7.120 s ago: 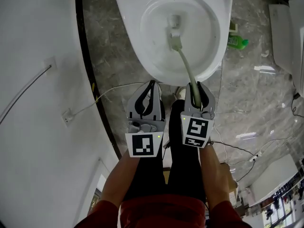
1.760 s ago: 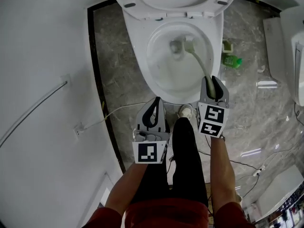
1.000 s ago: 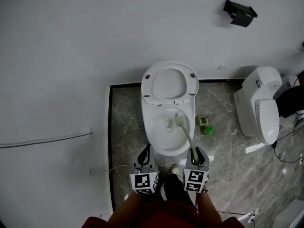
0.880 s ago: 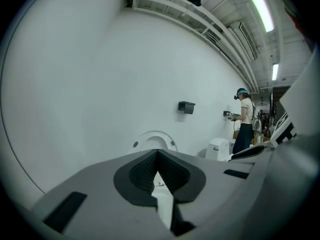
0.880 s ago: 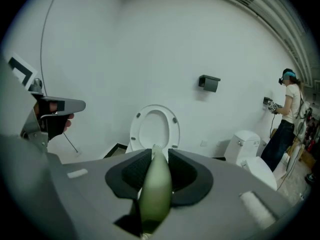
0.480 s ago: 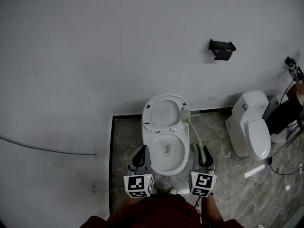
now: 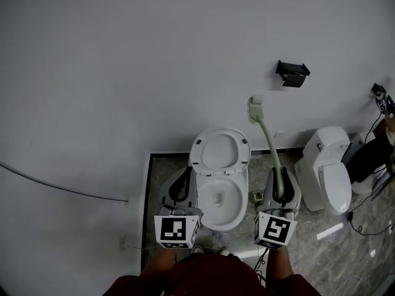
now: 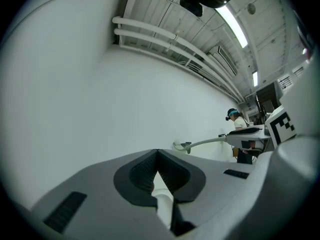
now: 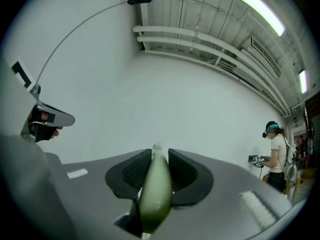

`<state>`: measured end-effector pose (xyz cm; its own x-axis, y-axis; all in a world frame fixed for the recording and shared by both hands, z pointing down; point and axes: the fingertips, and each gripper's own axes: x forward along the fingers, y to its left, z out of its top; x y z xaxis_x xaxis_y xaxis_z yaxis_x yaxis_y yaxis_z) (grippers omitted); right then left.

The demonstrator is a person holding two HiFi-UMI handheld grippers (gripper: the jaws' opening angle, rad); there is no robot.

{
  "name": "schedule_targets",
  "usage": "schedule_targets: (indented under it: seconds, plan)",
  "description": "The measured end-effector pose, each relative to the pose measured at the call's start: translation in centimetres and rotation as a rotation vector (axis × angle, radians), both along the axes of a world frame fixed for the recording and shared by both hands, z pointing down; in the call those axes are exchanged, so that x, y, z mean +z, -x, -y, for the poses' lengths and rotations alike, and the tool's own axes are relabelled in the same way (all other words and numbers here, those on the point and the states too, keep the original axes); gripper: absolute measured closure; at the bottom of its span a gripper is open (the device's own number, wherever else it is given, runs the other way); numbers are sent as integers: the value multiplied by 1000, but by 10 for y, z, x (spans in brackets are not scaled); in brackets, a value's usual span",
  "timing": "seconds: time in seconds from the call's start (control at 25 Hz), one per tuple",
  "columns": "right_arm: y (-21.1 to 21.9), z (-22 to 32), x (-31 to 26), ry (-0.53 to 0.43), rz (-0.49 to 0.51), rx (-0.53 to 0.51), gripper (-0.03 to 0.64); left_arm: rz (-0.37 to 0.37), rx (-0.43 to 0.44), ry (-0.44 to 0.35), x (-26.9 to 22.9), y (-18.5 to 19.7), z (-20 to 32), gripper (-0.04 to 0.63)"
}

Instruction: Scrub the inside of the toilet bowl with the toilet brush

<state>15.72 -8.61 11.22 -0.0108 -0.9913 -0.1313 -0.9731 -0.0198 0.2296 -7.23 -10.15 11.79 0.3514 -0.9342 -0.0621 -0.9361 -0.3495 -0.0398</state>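
Two toilets are standing by the far wall, the middle toilet [image 7: 219,152] and the right toilet [image 7: 327,177]. Two grippers are showing near, the left gripper [image 7: 186,172] and the right gripper [image 7: 279,174]. One toilet brush [image 7: 265,134] is sticking up, one black holder [image 7: 292,73] is hanging on the wall, and one person [image 9: 276,156] is standing far right.

This looks like a mock bathroom set up inside a large lab or workshop hall. An open toilet [image 7: 219,184] and a second toilet [image 7: 330,165] to its right stand on a patch of grey marbled tile floor [image 7: 170,171] against a bare white wall [image 7: 123,73]. Overhead are exposed ceiling pipes [image 8: 165,36] and a strip light [image 9: 250,4]. At the far right stands a person [image 9: 276,154] wearing what may be a headset.
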Motion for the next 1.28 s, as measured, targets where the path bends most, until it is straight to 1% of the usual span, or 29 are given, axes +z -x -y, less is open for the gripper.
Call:
schedule_targets:
  seconds: [0.12,0.24,0.52,0.68,0.88,1.12,1.28]
  plan:
    - [8,-4,-7,-28,-14,-1,502,1,-9,-18,-4,8,-4,591]
    - [13,-5,-14,-36,-17,-8,502,10,-14,-20,-7,10,-6,591]
    - [21,-8,-19,-36,-35,1,502,-5,-13,-27,-10,13,-6,591]
    - [25,-8,-14,-26,-40,-8,502,-8,-9,-15,-5,15,-7,591]
    - [23,-10,-19,-45,-54,-18,502,-8,-1,-10,-6,12,-8,591]
    - [19,-11,-18,-10,-43,-7,502,-16,3,-21,-12,9,-5,591]
    - [12,-7,-17,-16,-27,-6,502,-27,10,-28,-14,1,-1,591]
